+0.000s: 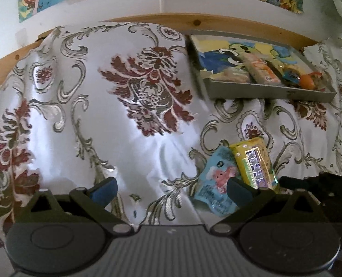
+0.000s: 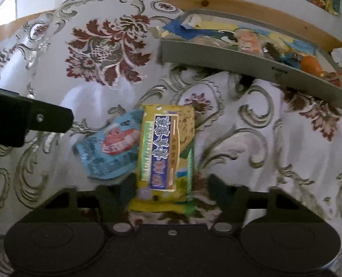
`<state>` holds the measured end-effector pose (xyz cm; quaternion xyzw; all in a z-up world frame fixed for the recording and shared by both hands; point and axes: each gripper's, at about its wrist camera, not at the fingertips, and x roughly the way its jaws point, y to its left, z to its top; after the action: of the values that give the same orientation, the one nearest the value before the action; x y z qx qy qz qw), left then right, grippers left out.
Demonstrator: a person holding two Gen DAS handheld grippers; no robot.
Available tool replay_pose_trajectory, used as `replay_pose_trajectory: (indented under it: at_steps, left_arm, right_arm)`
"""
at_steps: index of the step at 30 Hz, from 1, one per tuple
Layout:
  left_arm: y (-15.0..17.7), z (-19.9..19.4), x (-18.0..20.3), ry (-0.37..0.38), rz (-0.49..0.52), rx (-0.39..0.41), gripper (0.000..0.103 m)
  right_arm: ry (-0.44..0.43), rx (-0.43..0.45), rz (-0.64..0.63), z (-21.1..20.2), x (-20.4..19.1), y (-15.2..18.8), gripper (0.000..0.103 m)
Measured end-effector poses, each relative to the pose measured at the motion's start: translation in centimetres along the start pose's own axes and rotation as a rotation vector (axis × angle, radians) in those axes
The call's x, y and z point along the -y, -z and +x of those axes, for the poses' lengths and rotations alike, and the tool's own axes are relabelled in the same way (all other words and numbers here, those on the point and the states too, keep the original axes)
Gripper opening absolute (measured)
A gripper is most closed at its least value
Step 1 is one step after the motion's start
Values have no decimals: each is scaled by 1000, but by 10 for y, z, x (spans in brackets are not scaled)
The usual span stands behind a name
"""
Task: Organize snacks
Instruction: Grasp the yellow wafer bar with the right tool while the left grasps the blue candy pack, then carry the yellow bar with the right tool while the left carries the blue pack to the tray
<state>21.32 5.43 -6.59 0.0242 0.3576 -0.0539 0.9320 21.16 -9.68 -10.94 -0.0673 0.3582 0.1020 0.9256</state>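
With the right gripper spread wide astride the yellow packet, I'd close squarely on its near end, clear of the blue packet just left.

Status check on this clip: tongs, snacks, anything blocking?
Right tongs open, straddling yellow snack pack. Left tongs open, empty. Blue packet touching yellow pack's left side. Tray beyond, path clear.

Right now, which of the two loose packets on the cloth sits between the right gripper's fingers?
The yellow packet: it lies lengthwise between the open right gripper fingers. The light blue packet lies beside it, outside them.
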Motion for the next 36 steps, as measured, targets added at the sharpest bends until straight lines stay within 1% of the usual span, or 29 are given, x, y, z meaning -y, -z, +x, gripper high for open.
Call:
replay_pose_trajectory:
  at_steps: [1, 3, 5, 9, 13, 14, 16, 21, 24, 25, 26, 28, 30, 31, 36]
  left_arm:
    - [0, 1, 0, 2, 1, -2, 103]
    - [2, 4, 2, 18, 10, -6, 103]
    - [4, 6, 6, 33, 29, -9, 103]
    - [6, 11, 20, 63, 99, 8, 103]
    - [11, 22, 35, 92, 171, 16, 103]
    - [11, 26, 39, 104, 187, 10, 103]
    - [13, 37, 46, 104, 229, -16, 102]
    - [13, 50, 54, 109, 270, -31, 95]
    - [11, 56, 56, 116, 291, -38, 90]
    - [11, 59, 56, 108, 296, -46, 85]
    - [10, 61, 56, 100, 294, -55, 82]
    - [10, 62, 54, 106, 274, -62, 80]
    - [9, 62, 53, 121, 257, -75, 73]
    - [8, 62, 53, 133, 250, -84, 66]
    - [5, 60, 52, 138, 216, -109, 64]
  right_arm:
    - [-1, -5, -10, -1, 3, -1, 50]
    - [7, -23, -36, -3, 11, -3, 50]
    - [-7, -45, -64, -7, 23, -5, 49]
    - [-23, -84, -138, -21, 45, -6, 49]
    - [-31, -115, -143, -29, 66, -5, 50]
    - [-32, -114, -143, -31, 70, -4, 50]
    - [-38, -101, -140, -31, 75, -2, 50]
    - [-44, -65, -163, -26, 77, 0, 50]
    - [-53, -61, -135, -22, 80, -3, 50]
    - [-54, -58, -132, -20, 80, -4, 50]
    - [-54, -55, -132, -20, 80, -5, 50]
    - [-57, -51, -129, -18, 80, -6, 51]
    - [-64, -49, -119, -16, 81, -7, 52]
    - [-73, -45, -113, -15, 81, -8, 54]
    - [-76, -36, -100, -10, 79, -12, 54]
